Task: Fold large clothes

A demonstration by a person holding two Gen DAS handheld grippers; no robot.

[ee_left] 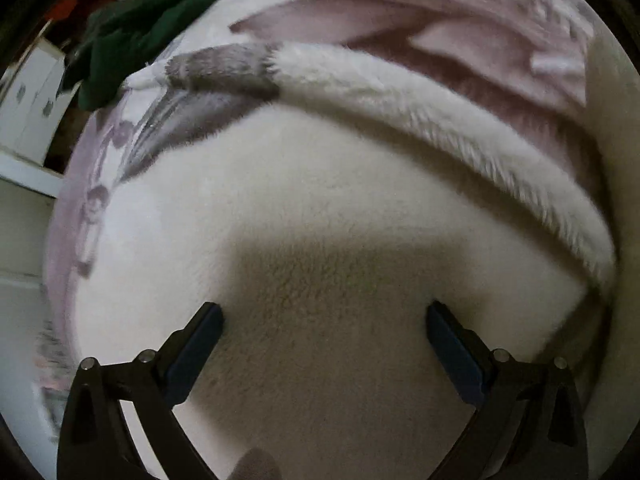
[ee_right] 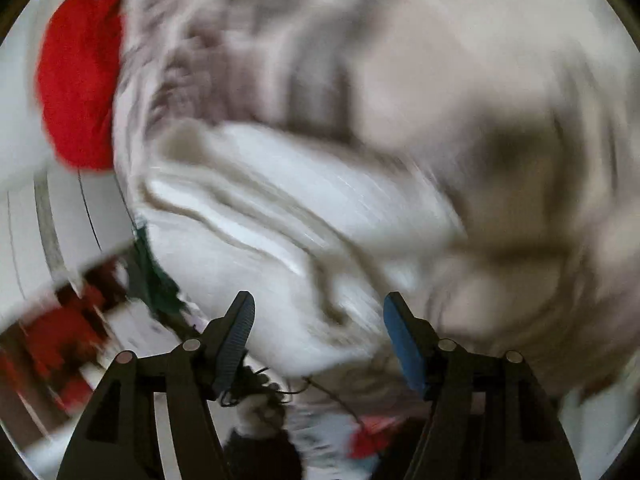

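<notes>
A large cream fleece garment (ee_left: pixel 320 208) fills the left wrist view, spread on the bed. A fluffy white trim band (ee_left: pixel 420 120) curves across it and ends in a grey furry piece (ee_left: pixel 220 68). My left gripper (ee_left: pixel 325 322) hangs just above the fleece, pointing steeply down, open wide with nothing between its fingers. The right wrist view is badly blurred. It shows rumpled white and cream cloth (ee_right: pixel 280 200). My right gripper (ee_right: pixel 319 314) is above that cloth with its jaws apart, and nothing shows pinched between them.
Pink bedding (ee_left: pixel 460 28) lies beyond the fleece. A dark green garment (ee_left: pixel 140 24) is heaped at the bed's far left corner, next to white cabinets (ee_left: pixel 28 100). In the right wrist view, a red cloth (ee_right: pixel 76 80) sits at the left and green fabric (ee_right: pixel 154 276) lower left.
</notes>
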